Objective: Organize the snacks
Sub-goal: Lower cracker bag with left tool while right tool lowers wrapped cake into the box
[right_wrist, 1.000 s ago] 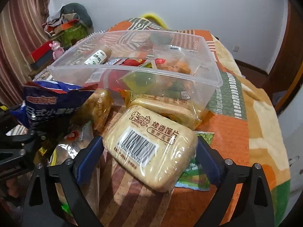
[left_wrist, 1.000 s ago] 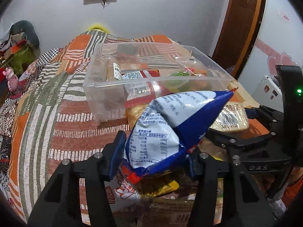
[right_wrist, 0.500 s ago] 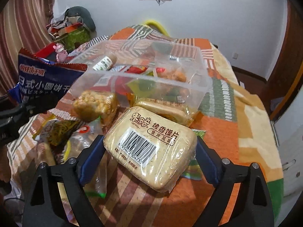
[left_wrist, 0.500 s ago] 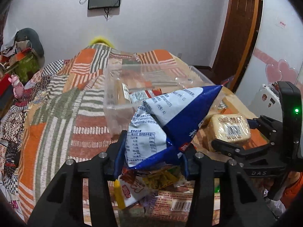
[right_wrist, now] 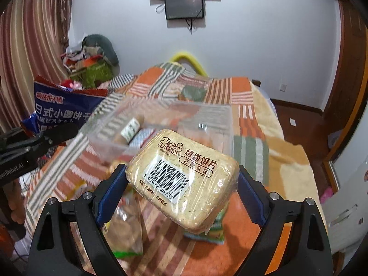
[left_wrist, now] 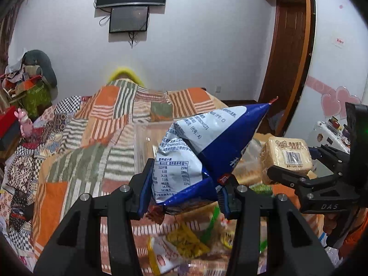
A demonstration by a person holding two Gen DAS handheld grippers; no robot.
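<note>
At the bottom of the left wrist view, our left gripper (left_wrist: 184,188) is clamped on the lower end of a blue and white biscuit bag (left_wrist: 202,154), whose pointed top corner rises toward the right of centre. Below it, at the bottom edge, loose snack packets (left_wrist: 184,243) lie blurred on the blanket. At the right of that frame we see our right gripper (left_wrist: 289,168) holding the tan baked bun-slice pack (left_wrist: 287,156), barcode facing up.

In the right wrist view, the right gripper (right_wrist: 181,184) stands wide, its blue pads pressed on both short sides of the same bun-slice pack (right_wrist: 184,179), which fills the lower centre and tilts down to the right. Under it a green-edged packet (right_wrist: 211,232) and a clear packet (right_wrist: 126,232) lie on the blanket. At the left edge the left gripper (right_wrist: 46,138) shows as a black finger with the blue biscuit bag (right_wrist: 62,112) above it.

Just behind both held snacks sits the clear plastic bin (right_wrist: 207,124), already holding a few packets and a small labelled bottle (right_wrist: 130,127). It rests on the orange, green and white patchwork blanket (right_wrist: 253,147) of the bed. Farther back, in the upper part of the frame, a white wall carries a dark screen (right_wrist: 184,7), a striped curtain (right_wrist: 30,53) hangs at the upper left, and a wooden door frame (left_wrist: 287,46) stands at the upper right of the left wrist view.
</note>
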